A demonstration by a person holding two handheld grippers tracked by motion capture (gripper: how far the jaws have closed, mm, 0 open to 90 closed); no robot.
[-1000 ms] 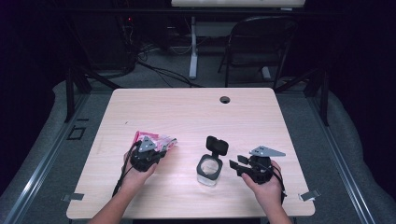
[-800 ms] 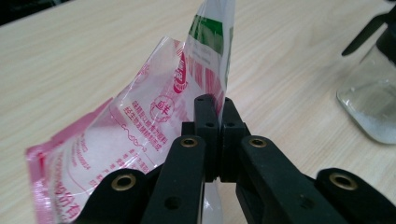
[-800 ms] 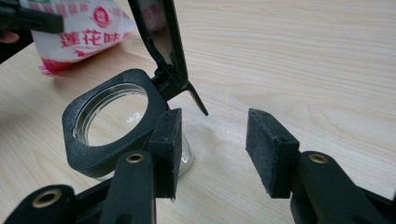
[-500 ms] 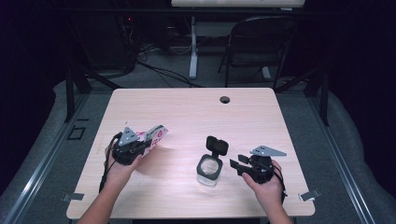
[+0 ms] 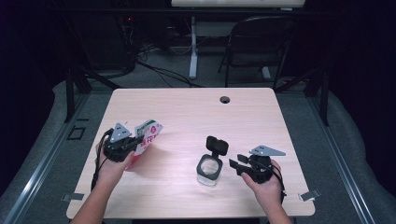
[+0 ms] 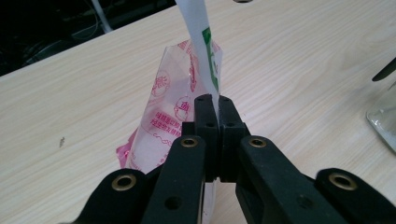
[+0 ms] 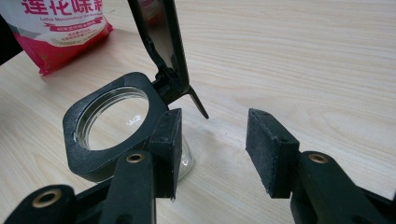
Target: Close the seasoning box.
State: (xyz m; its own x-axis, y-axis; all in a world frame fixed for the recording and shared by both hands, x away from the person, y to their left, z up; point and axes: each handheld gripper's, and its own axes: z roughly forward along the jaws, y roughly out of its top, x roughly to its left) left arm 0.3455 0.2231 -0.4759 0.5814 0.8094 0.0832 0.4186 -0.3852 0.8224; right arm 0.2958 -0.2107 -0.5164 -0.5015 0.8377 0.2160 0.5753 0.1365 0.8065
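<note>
Pink-and-white printed plastic packet [image 5: 147, 134] hangs clenched in the left gripper [image 6: 212, 103], left of the clear lidded jar [image 5: 208, 169], probably for pouring; the right gripper [image 7: 212, 147] waits released beside it.

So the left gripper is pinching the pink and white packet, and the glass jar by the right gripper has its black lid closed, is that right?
Not quite. The glass jar's black lid is flipped open, standing up behind the open mouth, as the right gripper view shows. The rest holds: the left gripper is shut on the pink and white packet, and the jar sits beside the right gripper.
</note>
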